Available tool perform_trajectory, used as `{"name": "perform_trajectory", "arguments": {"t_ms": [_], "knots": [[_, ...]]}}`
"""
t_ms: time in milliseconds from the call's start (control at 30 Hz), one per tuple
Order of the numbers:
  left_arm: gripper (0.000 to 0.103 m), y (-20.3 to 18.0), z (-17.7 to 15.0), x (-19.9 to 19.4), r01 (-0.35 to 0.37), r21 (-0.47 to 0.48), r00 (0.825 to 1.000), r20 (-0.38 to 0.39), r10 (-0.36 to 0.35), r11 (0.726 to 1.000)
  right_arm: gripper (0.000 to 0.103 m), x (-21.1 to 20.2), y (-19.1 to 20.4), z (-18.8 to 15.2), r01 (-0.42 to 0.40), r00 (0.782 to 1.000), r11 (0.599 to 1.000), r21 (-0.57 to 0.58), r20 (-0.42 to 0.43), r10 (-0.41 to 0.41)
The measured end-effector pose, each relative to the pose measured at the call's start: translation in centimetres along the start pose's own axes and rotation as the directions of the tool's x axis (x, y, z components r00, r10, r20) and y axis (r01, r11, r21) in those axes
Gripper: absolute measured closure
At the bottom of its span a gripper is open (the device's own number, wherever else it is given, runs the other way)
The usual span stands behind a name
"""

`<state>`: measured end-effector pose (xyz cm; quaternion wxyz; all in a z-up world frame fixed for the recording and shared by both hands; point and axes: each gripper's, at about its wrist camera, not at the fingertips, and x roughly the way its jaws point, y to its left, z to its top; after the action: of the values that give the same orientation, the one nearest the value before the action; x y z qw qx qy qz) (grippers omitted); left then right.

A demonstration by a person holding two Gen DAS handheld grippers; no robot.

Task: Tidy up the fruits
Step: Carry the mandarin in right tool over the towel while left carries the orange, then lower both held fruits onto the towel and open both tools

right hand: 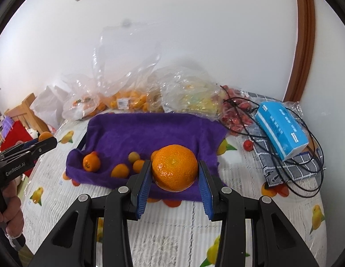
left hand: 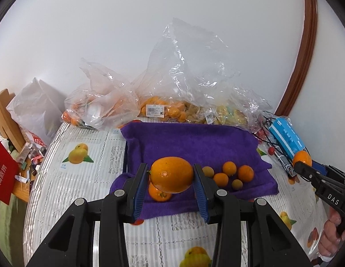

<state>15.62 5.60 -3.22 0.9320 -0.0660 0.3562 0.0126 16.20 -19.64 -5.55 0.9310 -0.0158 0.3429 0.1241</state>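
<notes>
Behind the purple towel [left hand: 194, 142], fruit-filled plastic bags [left hand: 172, 84] line the wall; left tongs [left hand: 171, 175] and right tongs [right hand: 174, 170] each clamp one orange.

Both wrist views look steeply down along their tongs, close above the tabletop [left hand: 87, 191]; both share the purple towel [left hand: 194, 142] at 12 o'clock.
</notes>
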Motion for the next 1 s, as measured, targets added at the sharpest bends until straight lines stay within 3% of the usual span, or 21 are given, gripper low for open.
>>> {"name": "perform_trajectory", "arguments": {"t_ms": [567,1000], "knots": [[0.065,1.7,2.6,5.7,0.022,-0.039,0.999,-0.028,-0.023,0.999,0.062,6.6,-1.5,2.3,-0.007,1.0,0.999,0.044,-0.017,0.007],[0.065,-0.7,2.9,10.6,0.078,0.008,0.994,-0.083,-0.077,0.997,0.062,11.9,-3.2,2.3,0.002,0.998,0.997,0.076,-0.058,0.002]]}}
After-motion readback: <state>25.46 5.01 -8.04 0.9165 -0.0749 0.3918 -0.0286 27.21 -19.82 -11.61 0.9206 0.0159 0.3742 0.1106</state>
